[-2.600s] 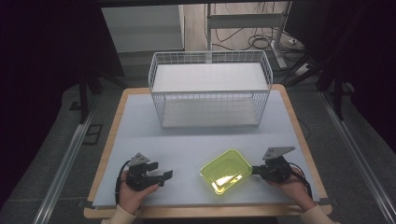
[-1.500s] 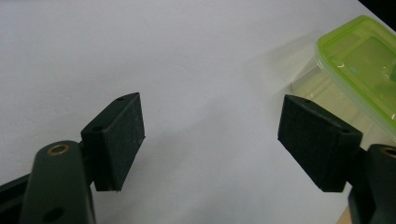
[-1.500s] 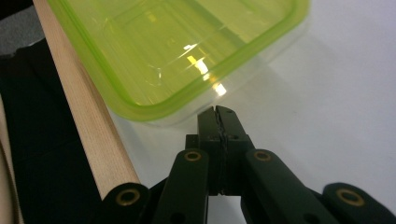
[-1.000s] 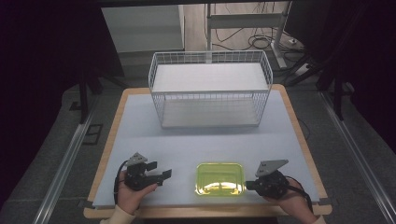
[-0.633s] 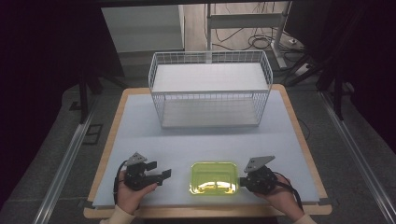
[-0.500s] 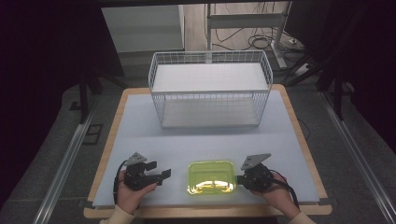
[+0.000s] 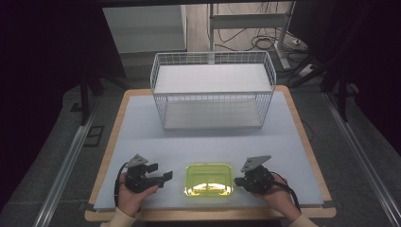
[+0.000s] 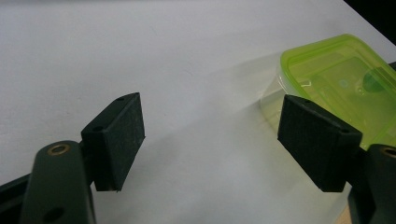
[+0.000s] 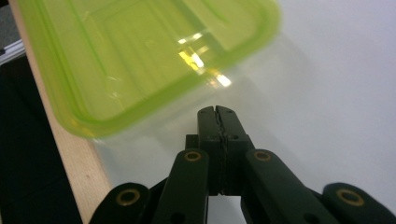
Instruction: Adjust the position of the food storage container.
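A clear container with a yellow-green lid (image 7: 209, 179) lies flat near the table's front edge, between the two grippers. My right gripper (image 7: 238, 180) is at the container's right side, jaws shut with nothing between them. In the right gripper view the shut tips (image 9: 216, 112) sit right at the clear side wall under the lid (image 9: 140, 51). My left gripper (image 7: 161, 173) rests on the mat to the container's left, open and empty. In the left gripper view its jaws (image 8: 215, 140) stand wide apart, with the container (image 8: 345, 79) just beyond the right jaw.
A white wire basket (image 7: 213, 90) with a shelf stands at the back of the table. The pale mat (image 7: 213, 146) stretches bare between the basket and the container. The wooden table edge (image 7: 208, 215) runs just in front of the hands.
My right gripper has slid left with the container in front of it. The container has moved left and turned square to the table's edge. The left gripper has stayed put.
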Tool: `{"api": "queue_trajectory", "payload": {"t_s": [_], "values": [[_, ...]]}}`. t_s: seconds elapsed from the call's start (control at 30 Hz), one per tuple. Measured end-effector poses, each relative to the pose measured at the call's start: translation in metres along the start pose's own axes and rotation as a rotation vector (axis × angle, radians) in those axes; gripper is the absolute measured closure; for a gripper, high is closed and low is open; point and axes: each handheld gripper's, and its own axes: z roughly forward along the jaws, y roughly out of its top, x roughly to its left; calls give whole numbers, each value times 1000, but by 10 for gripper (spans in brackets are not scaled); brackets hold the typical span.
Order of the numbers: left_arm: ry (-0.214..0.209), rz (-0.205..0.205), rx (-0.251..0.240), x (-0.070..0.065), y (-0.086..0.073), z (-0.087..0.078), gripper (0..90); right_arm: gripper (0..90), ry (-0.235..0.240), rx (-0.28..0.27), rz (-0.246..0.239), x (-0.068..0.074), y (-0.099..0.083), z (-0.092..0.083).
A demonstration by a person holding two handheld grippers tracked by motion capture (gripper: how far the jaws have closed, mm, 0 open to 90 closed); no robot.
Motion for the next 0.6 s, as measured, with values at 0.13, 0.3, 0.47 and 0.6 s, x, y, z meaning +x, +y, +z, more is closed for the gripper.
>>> {"api": "queue_trajectory", "payload": {"t_s": [0.13,0.3,0.47,0.6], "values": [[-1,-2,-1,0,0,-1,223,900,-10,-28,41,-8,-7,-10],[-7,-8,1,0,0,0,223,893,-3,-87,122,-16,-21,-24],[-28,-18,1,-2,1,-2,223,782,17,-137,200,-24,-31,-34],[-60,-25,6,-3,2,-4,245,577,34,-174,234,-24,-33,-33]]}}
